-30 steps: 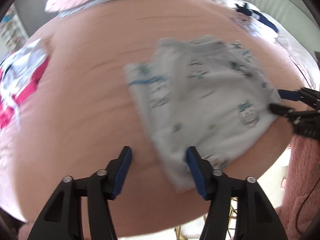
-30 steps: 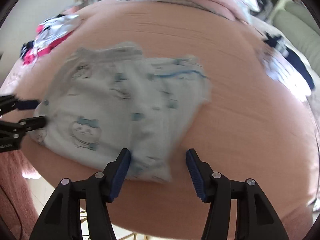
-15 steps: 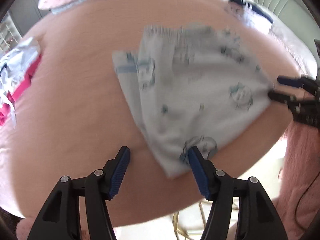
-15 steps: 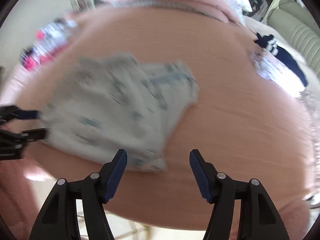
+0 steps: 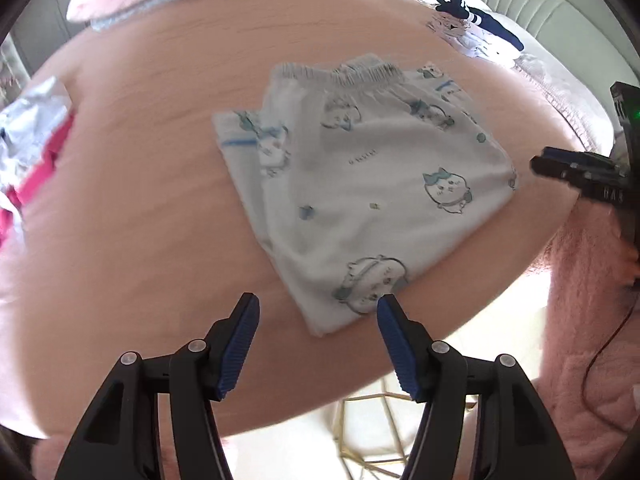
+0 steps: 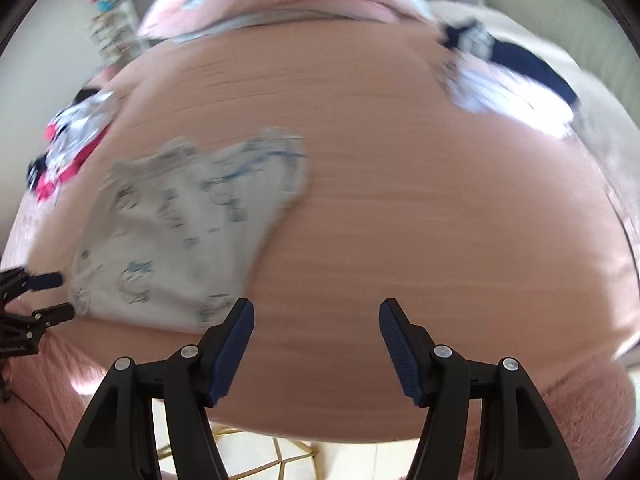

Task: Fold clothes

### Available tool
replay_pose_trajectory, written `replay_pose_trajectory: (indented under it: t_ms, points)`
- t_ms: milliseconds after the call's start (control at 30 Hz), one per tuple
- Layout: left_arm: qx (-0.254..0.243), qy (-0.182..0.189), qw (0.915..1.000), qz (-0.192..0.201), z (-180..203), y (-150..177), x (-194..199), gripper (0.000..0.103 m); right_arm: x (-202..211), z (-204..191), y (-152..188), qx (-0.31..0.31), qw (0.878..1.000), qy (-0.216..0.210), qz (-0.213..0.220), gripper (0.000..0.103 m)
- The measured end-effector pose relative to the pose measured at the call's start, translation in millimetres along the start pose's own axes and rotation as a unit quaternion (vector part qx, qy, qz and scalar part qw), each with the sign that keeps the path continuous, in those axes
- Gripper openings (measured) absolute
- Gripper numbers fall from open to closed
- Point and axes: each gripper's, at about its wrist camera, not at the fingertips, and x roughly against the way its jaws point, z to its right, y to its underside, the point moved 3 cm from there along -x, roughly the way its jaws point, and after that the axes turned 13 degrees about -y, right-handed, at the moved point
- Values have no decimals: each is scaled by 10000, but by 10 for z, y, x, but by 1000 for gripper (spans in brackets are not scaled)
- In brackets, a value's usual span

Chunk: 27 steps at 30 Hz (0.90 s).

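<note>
The pink and white clothes (image 5: 28,152) lie bunched at the far left of the bed (image 5: 140,200), well apart from the work.

The left gripper (image 5: 318,314) hangs over the near edge of the bed, pointing steeply down. Its fingers (image 5: 240,332) stand well apart and hold nothing. The near corner of the folded shorts (image 5: 360,184) lies under the gap, with the right-hand finger over its edge. No pad presses on the cloth.

The shorts are pale, printed with small cartoon animals, and rest flat on the pink bed sheet near its front edge. The elastic waistband (image 5: 340,72) faces the far side. One layer lies over another, with a strip of the lower layer showing along the left side. Compared with a second ago, the cloth has settled and the left view is sharp. The shorts now lie released and at rest.

The right gripper (image 6: 316,316) is also wide open and empty. In the left wrist view it (image 5: 560,168) stands just clear of the shorts' right-hand corner, where half a second ago it sat against that corner. Its own view is blurred, and the shorts have slid to the left of its fingers (image 6: 236,336). Judgement: the right hand is drawing away sideways.

The navy and white clothes (image 6: 516,64) lie at the far right of the bed.

Judgement: this fold is complete or nearly so. The next step is likely one more fold, or moving the shorts aside.
</note>
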Motion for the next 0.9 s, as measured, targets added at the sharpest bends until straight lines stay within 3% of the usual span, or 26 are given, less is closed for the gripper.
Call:
replay_pose_trajectory:
  t_ms: [167,200,300,333,367,467,533,633,767,900]
  points:
    - [181,-544,9982,-169,-144,56,-111,60,-318,-94,-15,178,9992,316,-160,64]
    - [190,-798,9964,-206,-210,68,-103,60,-277,-67,-53,111,9993,333,-111,64]
    - [434,-1124,9926,-143,-421,56,-20,59,-201,106,-118,100,9940,1087,-46,64]
    - [712,-818,9941,40,-461,75,46,59,-171,170,-144,71,9927,1202,-4,64]
    - [940,-516,9941,180,-545,126,104,59,-148,224,-175,-70,9953,967,51,64]
    - [1328,230,9893,558,-242,-318,-42,60,-196,274,-334,-637,9978,-185,73,64]
    - [1539,515,9840,730,-198,-483,-145,60,-270,169,-468,-577,9970,-499,81,65]
    - [1991,626,9762,581,-116,-548,-310,60,-418,64,-610,-310,9989,-344,32,66]
    - [2442,530,9655,729,-176,-533,-395,60,-637,109,-725,-372,9988,-246,-183,66]
    - [2544,545,9625,763,-176,-503,-458,61,-774,181,-785,-571,9967,-553,-175,85]
